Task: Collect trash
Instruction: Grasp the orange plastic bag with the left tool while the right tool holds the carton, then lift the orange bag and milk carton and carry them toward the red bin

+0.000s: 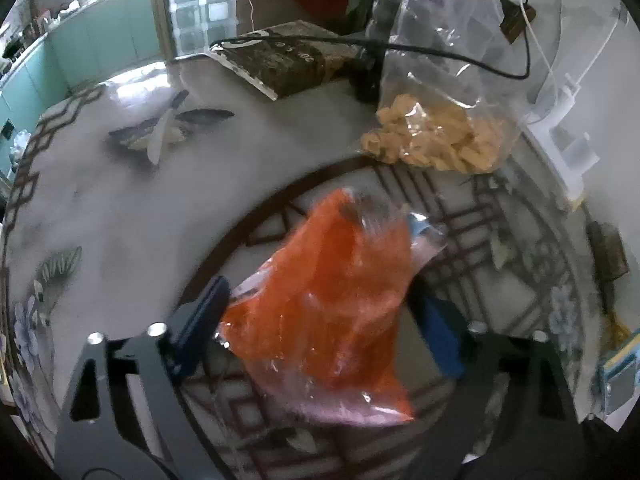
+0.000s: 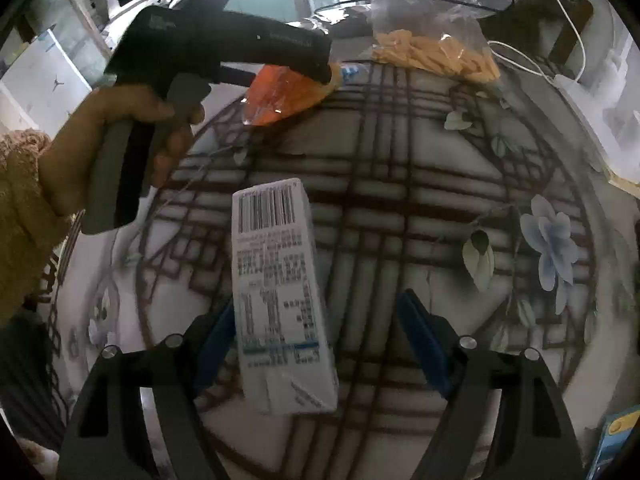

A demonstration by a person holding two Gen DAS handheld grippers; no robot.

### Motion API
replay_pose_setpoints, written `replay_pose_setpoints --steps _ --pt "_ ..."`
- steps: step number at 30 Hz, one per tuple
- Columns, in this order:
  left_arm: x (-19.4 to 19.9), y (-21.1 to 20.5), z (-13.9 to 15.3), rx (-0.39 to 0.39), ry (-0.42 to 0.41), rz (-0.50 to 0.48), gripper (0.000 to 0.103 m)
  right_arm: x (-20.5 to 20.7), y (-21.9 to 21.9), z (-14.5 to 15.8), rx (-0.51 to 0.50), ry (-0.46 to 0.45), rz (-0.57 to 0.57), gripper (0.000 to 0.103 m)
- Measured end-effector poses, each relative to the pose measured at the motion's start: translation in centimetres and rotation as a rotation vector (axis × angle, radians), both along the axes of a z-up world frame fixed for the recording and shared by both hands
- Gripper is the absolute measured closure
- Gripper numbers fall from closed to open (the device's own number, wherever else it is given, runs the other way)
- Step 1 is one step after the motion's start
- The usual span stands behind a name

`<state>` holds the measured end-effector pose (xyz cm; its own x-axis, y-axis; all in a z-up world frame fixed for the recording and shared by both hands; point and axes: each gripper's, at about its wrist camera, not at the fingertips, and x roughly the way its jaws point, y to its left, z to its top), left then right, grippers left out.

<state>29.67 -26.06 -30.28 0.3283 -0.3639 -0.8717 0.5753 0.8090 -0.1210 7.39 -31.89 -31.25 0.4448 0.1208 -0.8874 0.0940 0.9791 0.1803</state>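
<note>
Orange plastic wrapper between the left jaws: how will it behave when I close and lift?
The orange wrapper looks thin, crinkled film, so it will probably crumple and hang floppy. Likely very light. Its glossy surface may slip, so the left gripper, open around it, should probably pinch a bunched part.

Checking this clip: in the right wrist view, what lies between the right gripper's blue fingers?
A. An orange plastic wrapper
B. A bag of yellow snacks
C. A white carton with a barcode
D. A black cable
C: the white carton lies on the table between the open right gripper, its barcode facing up; neither blue pad presses on it.
</note>
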Motion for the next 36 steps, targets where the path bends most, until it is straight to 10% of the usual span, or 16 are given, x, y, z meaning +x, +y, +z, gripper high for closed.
replay_pose_setpoints --steps 6,29,33,36 --pt "-0.8 0.3 0.5 0.004 -0.049 -0.045 0.052 0.3 0.1 0.1 0.031 -0.001 -0.02 0.026" --pt "-15.8 18.4 0.7 -0.024 0.134 0.204 0.051 0.8 -0.2 2.4 0.084 -0.013 -0.075 0.02" --pt "-17.4 19.6 1.2 -0.063 0.176 0.266 0.043 0.5 0.7 1.5 0.107 0.043 -0.032 0.059" --pt "-18.6 20.3 2.2 -0.081 0.152 0.279 0.031 -0.9 2.6 1.4 0.107 0.062 0.03 0.061"
